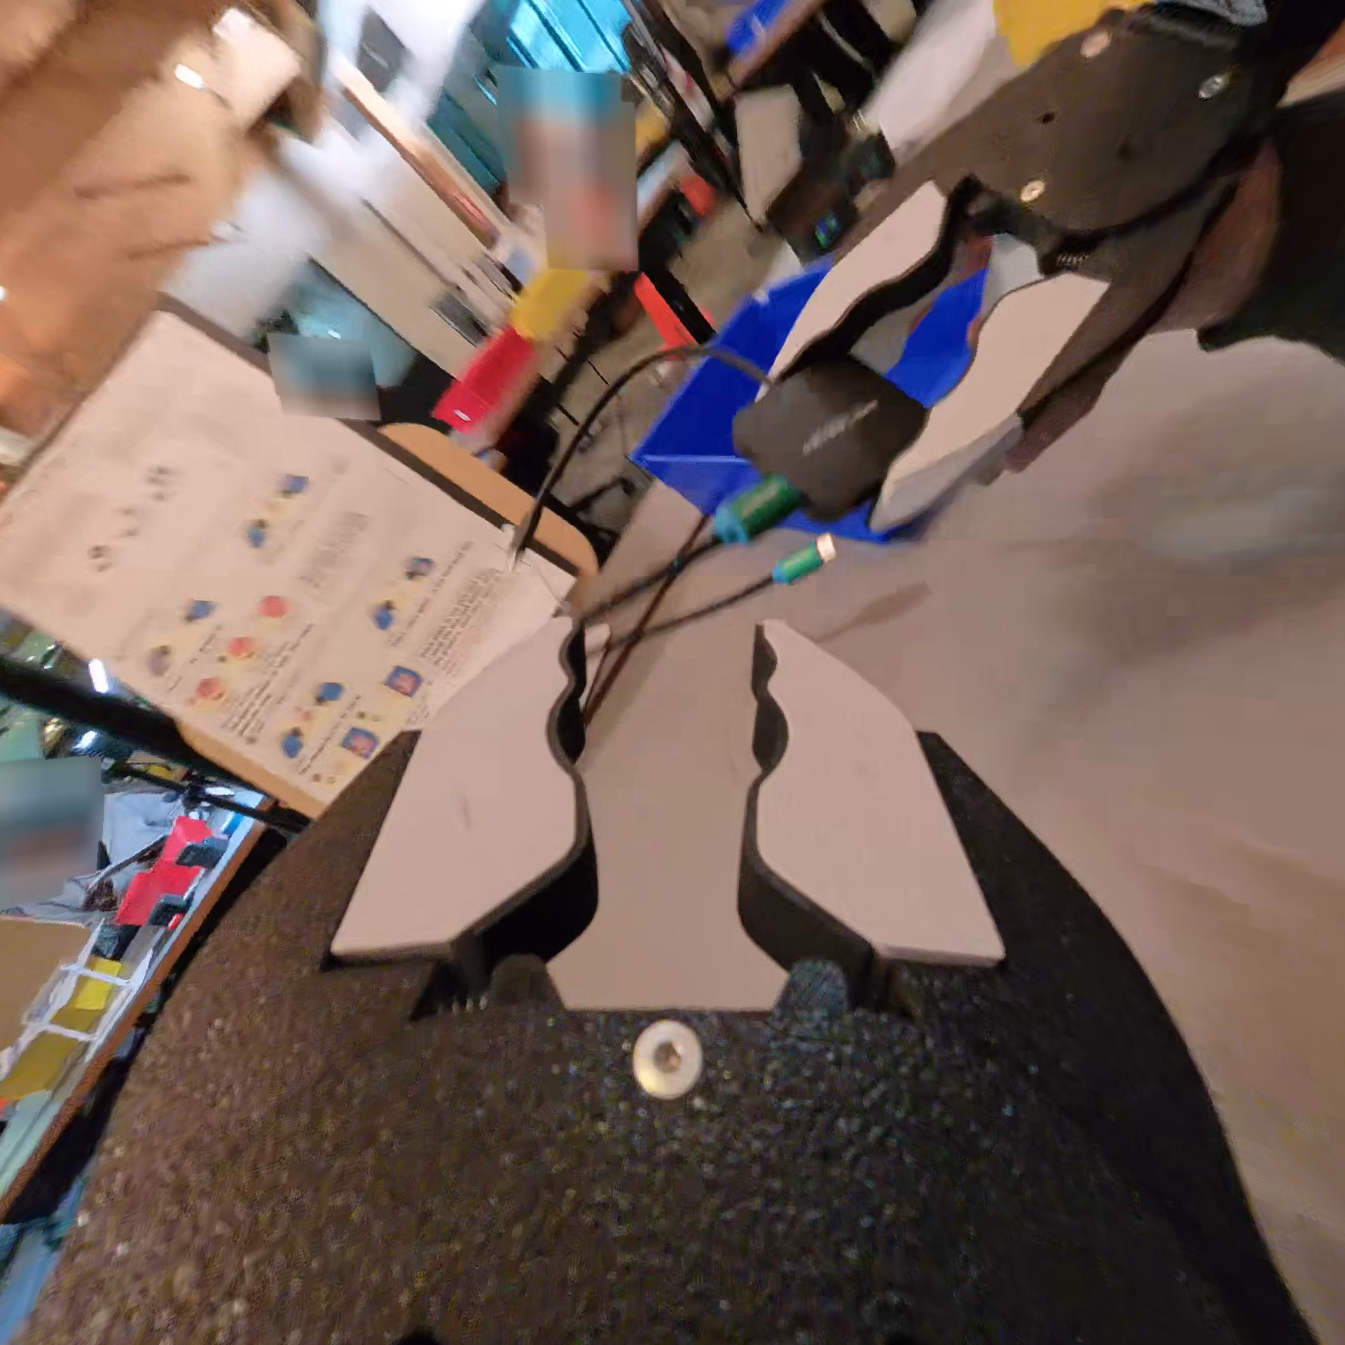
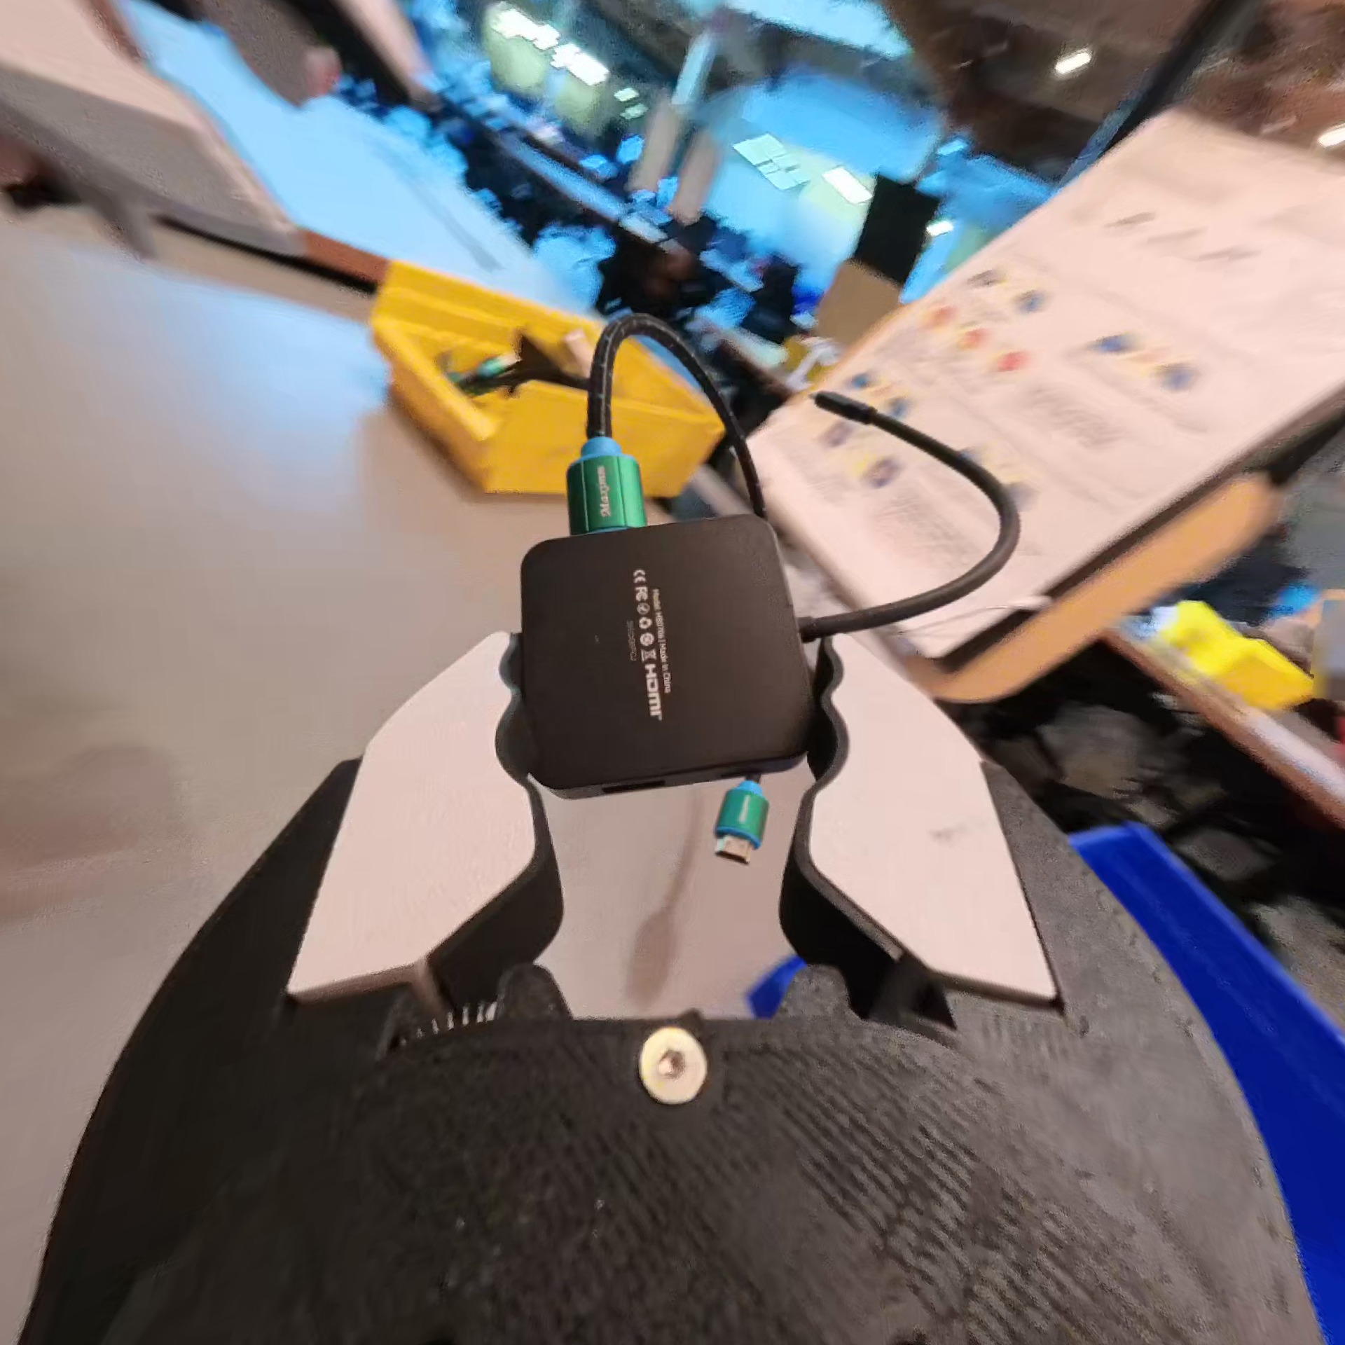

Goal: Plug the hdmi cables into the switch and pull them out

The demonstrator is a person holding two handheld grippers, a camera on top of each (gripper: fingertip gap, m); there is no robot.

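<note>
right tool (image 2: 666,717) clamps the switch (image 2: 666,655) above the tabletop (image 2: 182,509) w/ one hdmi plug (image 2: 604,489) in, left tool (image 1: 666,699) open n empty, 2nd plug (image 2: 739,819) loose below, switch could twist in the grip imo if pushed off-axis

The right tongs (image 2: 666,655) are lifted off the desk (image 2: 182,473), their grey fingers (image 2: 429,793) clamped on either side of the black switch (image 2: 666,648). The left tongs (image 1: 666,655) point toward them, parted and empty, low above the desk.
</note>
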